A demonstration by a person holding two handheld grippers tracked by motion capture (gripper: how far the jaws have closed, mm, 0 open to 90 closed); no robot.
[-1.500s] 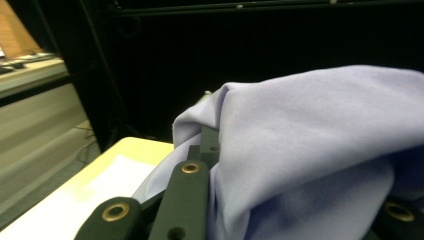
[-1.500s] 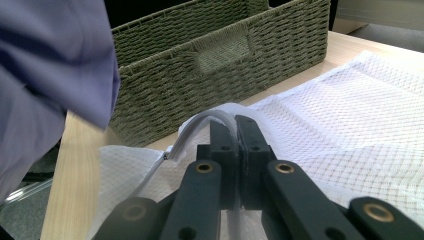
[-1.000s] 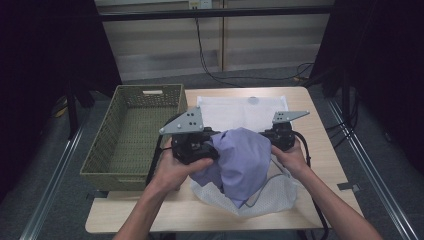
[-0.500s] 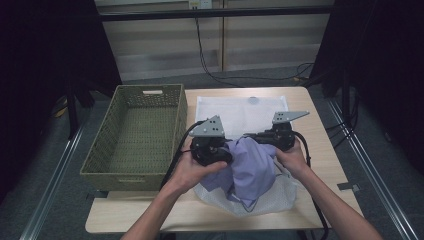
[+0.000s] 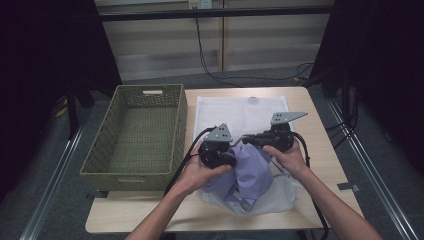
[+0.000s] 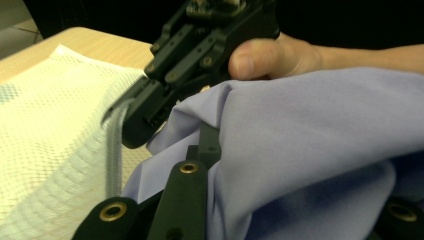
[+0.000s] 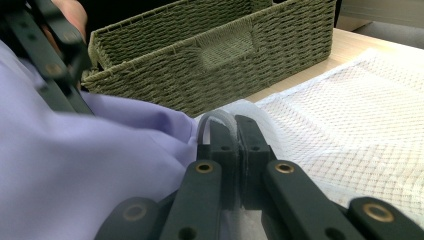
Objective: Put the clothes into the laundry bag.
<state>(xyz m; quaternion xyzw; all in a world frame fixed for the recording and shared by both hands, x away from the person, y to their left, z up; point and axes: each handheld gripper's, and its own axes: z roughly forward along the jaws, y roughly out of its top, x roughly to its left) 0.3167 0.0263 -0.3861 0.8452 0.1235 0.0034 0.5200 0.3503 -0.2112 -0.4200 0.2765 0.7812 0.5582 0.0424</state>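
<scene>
The high view looks forward and down over the whole bench (image 5: 320,125). Each hand-held gripper view sits close, low over the purple cloth (image 6: 310,150) and white mesh (image 7: 350,125), which all three views share.

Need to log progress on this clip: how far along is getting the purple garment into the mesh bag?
Partly done. The purple garment sits partway in the white mesh bag, most of it still bulging out. In hand: the right gripper pinches the bag's edge, while the left gripper is buried in the cloth. Left: pushing the rest in. The wicker basket holds nothing.
</scene>
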